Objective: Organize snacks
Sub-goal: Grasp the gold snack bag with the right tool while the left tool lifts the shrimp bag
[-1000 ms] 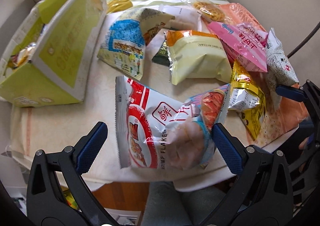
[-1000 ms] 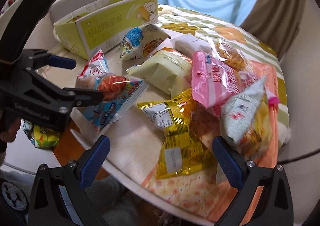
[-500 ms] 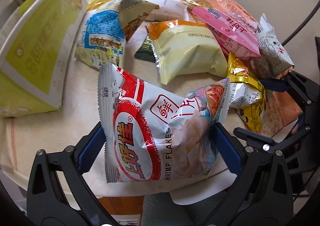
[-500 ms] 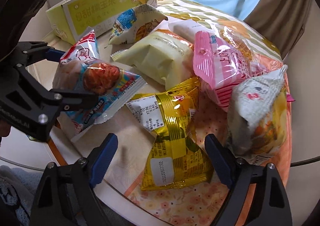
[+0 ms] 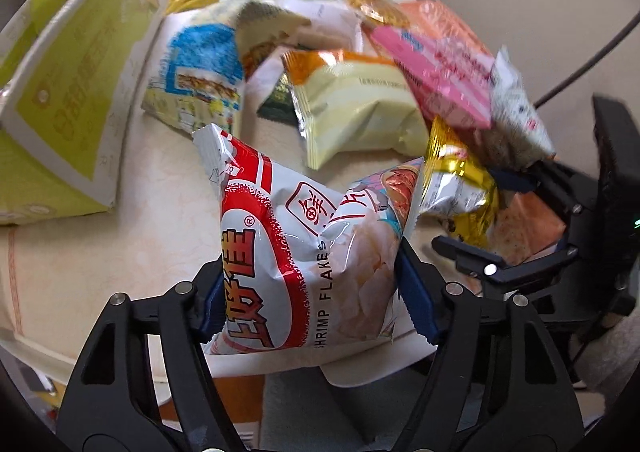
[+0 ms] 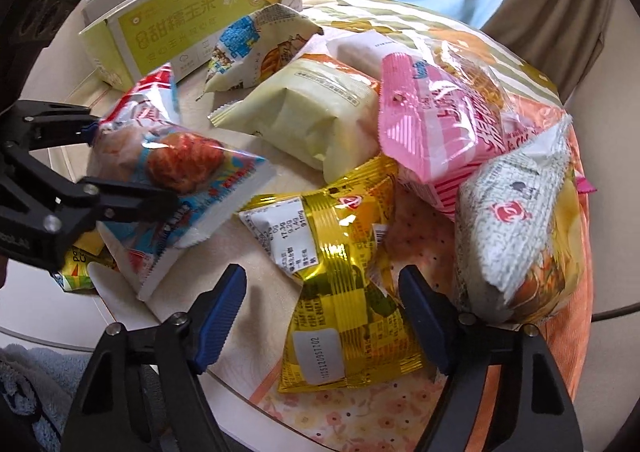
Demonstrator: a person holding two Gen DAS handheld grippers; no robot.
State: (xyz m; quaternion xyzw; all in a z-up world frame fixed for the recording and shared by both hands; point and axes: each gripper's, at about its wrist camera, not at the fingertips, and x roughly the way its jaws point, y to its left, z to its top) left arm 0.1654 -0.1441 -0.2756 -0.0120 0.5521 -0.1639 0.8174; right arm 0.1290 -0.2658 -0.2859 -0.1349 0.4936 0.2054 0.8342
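Note:
A white and red shrimp flakes bag [image 5: 304, 252] lies at the near edge of the round table [image 5: 120, 219]. My left gripper [image 5: 312, 272] is closing, and its blue pads [image 5: 416, 300] press both sides of the crumpled bag; the left gripper [image 6: 92, 163] also shows in the right wrist view. A gold snack bag [image 6: 340, 292] lies between the jaws of my right gripper [image 6: 322, 276], which are closing. Its left pad [image 6: 220, 312] stands clear of the foil. A yellow-green carton [image 5: 72, 91] lies open at the far left.
Several more bags are piled on the right half: a pale yellow one [image 5: 360, 111], a pink one [image 5: 436, 71], a blue and white one [image 5: 200, 75] and a grey-white one [image 6: 516, 219]. The table's edge [image 6: 248, 436] runs close below both grippers.
The left jaws have narrowed onto the shrimp flakes bag, which has crumpled and tilted up. The right gripper has sunk toward the gold bag, and its jaws have narrowed around it.

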